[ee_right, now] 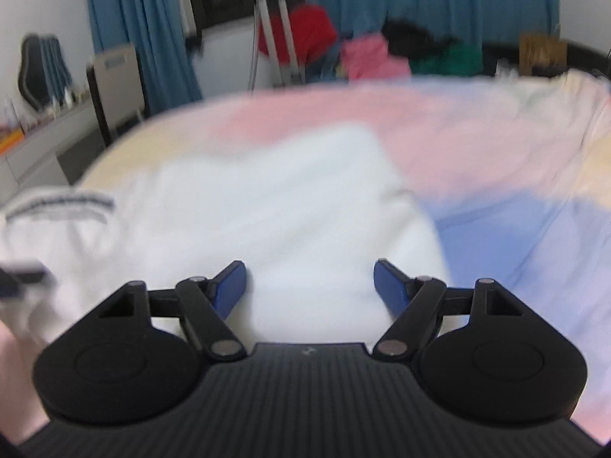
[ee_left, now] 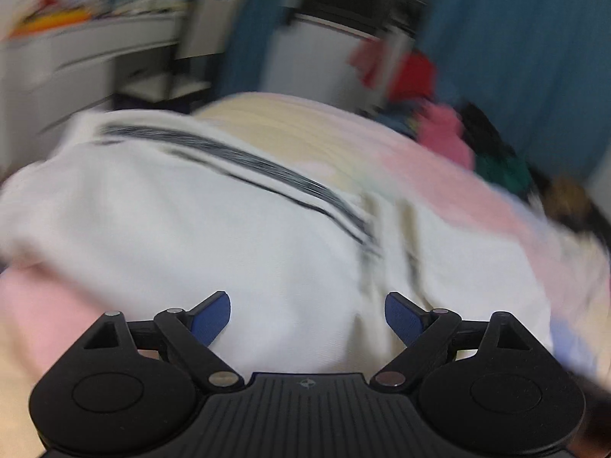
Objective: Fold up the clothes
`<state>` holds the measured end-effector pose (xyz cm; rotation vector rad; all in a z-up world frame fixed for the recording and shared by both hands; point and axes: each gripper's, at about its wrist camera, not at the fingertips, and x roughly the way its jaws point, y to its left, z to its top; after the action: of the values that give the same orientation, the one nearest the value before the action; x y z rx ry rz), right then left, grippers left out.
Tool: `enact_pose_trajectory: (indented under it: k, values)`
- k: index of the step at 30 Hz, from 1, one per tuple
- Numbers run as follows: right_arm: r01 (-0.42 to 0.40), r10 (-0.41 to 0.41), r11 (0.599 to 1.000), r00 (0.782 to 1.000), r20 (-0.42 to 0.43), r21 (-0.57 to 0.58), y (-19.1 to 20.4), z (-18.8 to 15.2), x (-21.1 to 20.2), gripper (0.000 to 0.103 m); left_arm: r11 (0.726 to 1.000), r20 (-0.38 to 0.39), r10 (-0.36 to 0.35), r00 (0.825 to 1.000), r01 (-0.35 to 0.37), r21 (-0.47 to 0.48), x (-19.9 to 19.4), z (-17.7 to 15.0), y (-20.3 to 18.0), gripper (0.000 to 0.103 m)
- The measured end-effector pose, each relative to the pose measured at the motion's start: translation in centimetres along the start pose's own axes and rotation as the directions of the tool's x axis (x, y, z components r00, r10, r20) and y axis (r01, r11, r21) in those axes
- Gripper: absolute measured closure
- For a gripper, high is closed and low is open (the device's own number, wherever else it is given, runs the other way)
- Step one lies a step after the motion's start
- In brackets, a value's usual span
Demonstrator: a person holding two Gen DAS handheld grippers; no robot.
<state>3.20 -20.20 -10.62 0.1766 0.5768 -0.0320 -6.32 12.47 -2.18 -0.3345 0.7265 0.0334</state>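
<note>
Reading garment [ee_left: 214,236]: white, dark-striped, spread rumpled on bed [ee_left: 439,160]; I see no neat fold.
Left tool [ee_left: 307,316]: wide, empty.
Right tool [ee_right: 309,286]: wide, empty.
Remaining: I judge folding unfinished.

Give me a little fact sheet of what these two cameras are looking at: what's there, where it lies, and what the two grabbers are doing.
setting: a bedroom, both views blurred
surface: bed sheet in pastel pink, blue and cream
main item: white garment with dark stripes, spread on the bed
left gripper: open, holding nothing, over the garment
right gripper: open, holding nothing, over the garment's plain white part
background: blue curtains, heap of coloured clothes beyond the bed
folding state: cannot tell from the blur
</note>
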Motion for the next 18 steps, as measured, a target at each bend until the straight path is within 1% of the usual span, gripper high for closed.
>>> enact_pose_trajectory:
  k: [2, 4, 5, 7, 9, 11, 13, 15, 16, 18]
  values:
    - [0.002, -0.002, 1.0, 1.0, -0.028, -0.004, 0.2, -0.4, 0.9, 0.028, 0.989, 0.005, 0.023, 1.0, -0.022, -0.143, -1.5, 1.0, 3.5, 0.007]
    - [0.003, -0.004, 1.0, 0.998, -0.057, -0.009, 0.5, -0.8, 1.8, 0.028, 0.955, 0.005, 0.022, 1.0, -0.019, -0.296, -2.5, 1.5, 6.9, 0.006]
    - [0.004, -0.004, 1.0, 0.998, -0.059, -0.002, 0.5, -0.6, 2.0, 0.028, 0.923, 0.007, 0.01, 1.0, -0.007, -0.384, -2.8, 1.5, 8.9, 0.006]
    - [0.012, -0.013, 1.0, 0.998, -0.064, -0.004, 0.7, -0.6, 1.9, 0.028, 0.857, -0.001, 0.002, 1.0, -0.002, -0.515, -2.9, 1.5, 12.0, 0.006]
    - [0.025, -0.026, 1.0, 0.997, -0.069, -0.015, 0.9, -0.6, 1.9, 0.028, 0.79, -0.007, -0.011, 1.0, 0.004, -0.614, -2.3, 1.7, 14.4, 0.006]
    - [0.036, -0.038, 0.999, 0.997, -0.072, -0.024, 1.0, -0.5, 1.9, 0.027, 0.732, -0.017, -0.054, 0.998, 0.028, -0.681, -0.7, 1.7, 16.1, 0.006]
    - [0.035, -0.037, 0.999, 0.997, -0.069, -0.023, 1.2, -0.4, 1.8, 0.027, 0.664, -0.033, -0.119, 0.992, 0.055, -0.746, 1.5, 2.1, 17.5, 0.007]
    - [0.028, -0.03, 0.999, 0.998, -0.047, -0.028, 1.6, -0.1, 1.4, 0.027, 0.611, -0.015, -0.12, 0.993, 0.062, -0.79, 3.1, 2.7, 18.6, 0.01]
    - [0.025, -0.026, 0.999, 0.999, -0.036, -0.031, 1.8, 0.0, 1.2, 0.027, 0.623, -0.007, -0.097, 0.995, 0.056, -0.78, 3.3, 3.0, 18.7, 0.01]
    - [-0.007, 0.008, 0.998, 1.0, 0.004, -0.055, 2.5, 0.3, 0.3, 0.027, 0.647, 0.01, -0.053, 0.999, 0.042, -0.761, 3.7, 3.6, 18.9, 0.011]
